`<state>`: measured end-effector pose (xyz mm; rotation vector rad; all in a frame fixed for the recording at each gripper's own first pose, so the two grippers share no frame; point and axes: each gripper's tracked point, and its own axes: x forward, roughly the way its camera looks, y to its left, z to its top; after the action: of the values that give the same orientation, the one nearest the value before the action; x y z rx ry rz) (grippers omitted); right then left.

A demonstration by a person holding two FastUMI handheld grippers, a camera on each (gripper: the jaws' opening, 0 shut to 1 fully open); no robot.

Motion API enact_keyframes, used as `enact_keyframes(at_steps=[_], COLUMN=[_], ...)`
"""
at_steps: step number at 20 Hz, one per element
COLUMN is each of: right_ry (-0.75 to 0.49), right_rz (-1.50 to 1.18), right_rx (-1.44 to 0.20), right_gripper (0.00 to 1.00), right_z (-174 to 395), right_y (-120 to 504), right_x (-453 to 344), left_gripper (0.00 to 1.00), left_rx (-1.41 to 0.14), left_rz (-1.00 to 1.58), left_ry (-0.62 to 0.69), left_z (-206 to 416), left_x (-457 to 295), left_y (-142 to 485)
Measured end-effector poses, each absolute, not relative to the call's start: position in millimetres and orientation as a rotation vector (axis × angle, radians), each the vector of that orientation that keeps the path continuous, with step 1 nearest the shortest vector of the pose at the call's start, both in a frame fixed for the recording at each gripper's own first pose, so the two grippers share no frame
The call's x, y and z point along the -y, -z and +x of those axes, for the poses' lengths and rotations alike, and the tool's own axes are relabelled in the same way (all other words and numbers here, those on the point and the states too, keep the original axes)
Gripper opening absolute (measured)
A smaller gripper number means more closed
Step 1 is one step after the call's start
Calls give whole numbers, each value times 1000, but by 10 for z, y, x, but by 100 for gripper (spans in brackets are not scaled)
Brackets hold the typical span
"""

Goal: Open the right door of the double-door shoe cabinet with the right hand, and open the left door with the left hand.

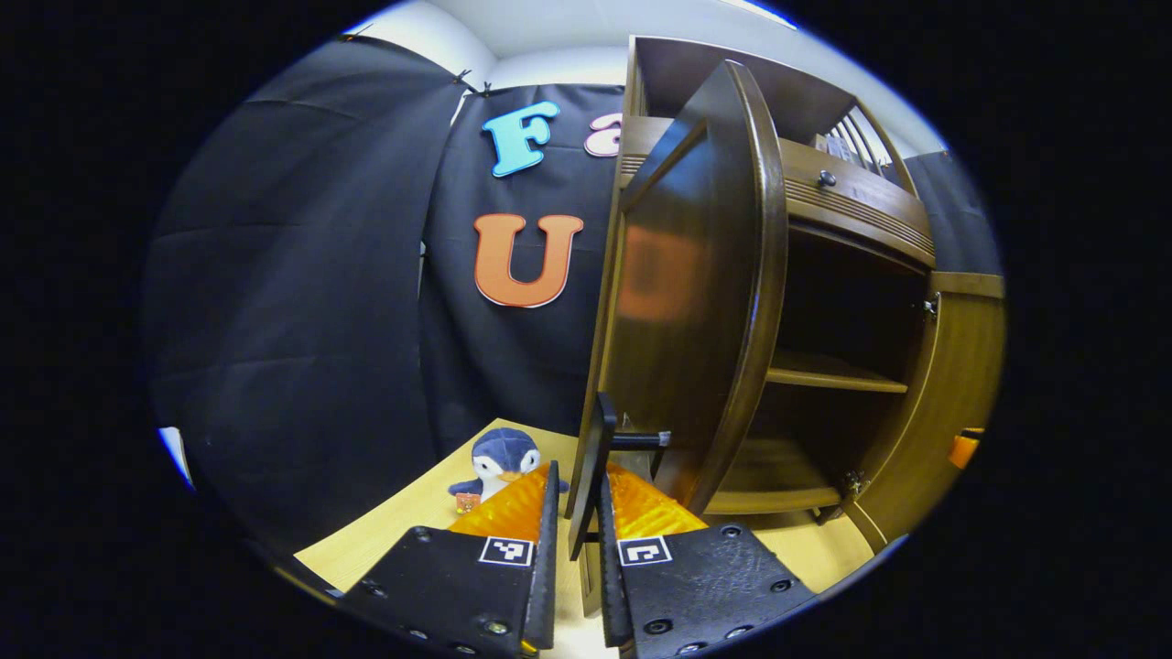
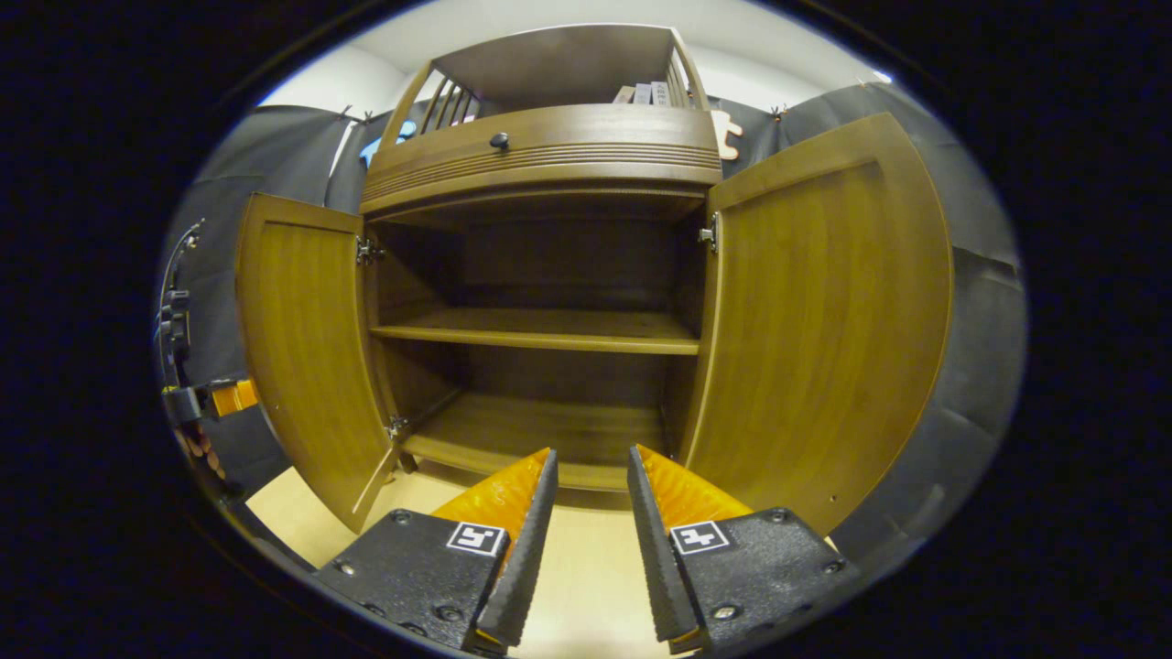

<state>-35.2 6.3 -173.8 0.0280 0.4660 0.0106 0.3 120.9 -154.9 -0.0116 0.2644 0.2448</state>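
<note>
Cabinet (image 2: 540, 156) stands dead ahead in the right gripper view, both doors swung wide. Inside, one shelf (image 2: 540, 331) runs across the middle and the bottom board (image 2: 540, 430) lies below it; both compartments look bare and shadowed. Up top, a drawer front with a small dark knob (image 2: 499, 140), and a railed rack holding a few flat items too small to tell. Left door (image 2: 302, 348) and right door (image 2: 824, 311) show their lighter inner faces, hinges at the frame. Cabinet sits on a pale wooden surface (image 2: 586, 567), black cloth walls behind. Right gripper (image 2: 591, 476) hangs before the opening, jaws apart, holding nothing. In the left gripper view, the left gripper (image 1: 577, 499) has its jaws nearly together, clamped on the dark handle (image 1: 591, 467) of the left door (image 1: 687, 302), whose glossy dark outer face stands edge-on. A plush penguin (image 1: 499, 462) sits on the surface (image 1: 403, 526) by the cloth wall.
</note>
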Motion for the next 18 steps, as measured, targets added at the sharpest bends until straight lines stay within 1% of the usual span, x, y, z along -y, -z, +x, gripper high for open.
enact_keyframes(at_steps=[5, 9, 10, 12, 13, 14, 15, 16, 17, 18], right_ry=[-10, -12, -12, -17, -22, -26, -27, -31, -31, -34], right_rz=[25, 28, 28, 28, 28, 30, 31, 31, 32, 32], right_rx=[-477, -473, -472, -472, -474, -475, -473, -470, -467, -462], right_gripper=[53, 53, 53, 53, 53, 53, 54, 54, 54, 55], right_z=[-318, -275, -266, -256, -243, -244, -227, -231, -226, -229], right_y=[1776, 1757, 1747, 1742, 1734, 1737, 1720, 1703, 1687, 1656], right_x=[-56, -60, -61, -63, -68, -75, -74, -74, -71, -75], left_gripper=[19, 18, 14, 39, 42, 47, 48, 52, 46, 53], left_rx=[-261, -267, -257, -243, -240, -233, -219, -206, -191, -180], left_rz=[47, 91, 100, 123, 139, 156, 156, 151, 144, 139], left_ry=[-265, -332, -346, -394, -416, -434, -421, -401, -379, -342], left_z=[-112, -308, -357, -460, -504, -536, -531, -532, -520, -518], left_x=[-1357, -1507, -1534, -1584, -1616, -1608, -1538, -1422, -1311, -1172], left_y=[1506, 1435, 1394, 1310, 1291, 1243, 1203, 1161, 1109, 1067])
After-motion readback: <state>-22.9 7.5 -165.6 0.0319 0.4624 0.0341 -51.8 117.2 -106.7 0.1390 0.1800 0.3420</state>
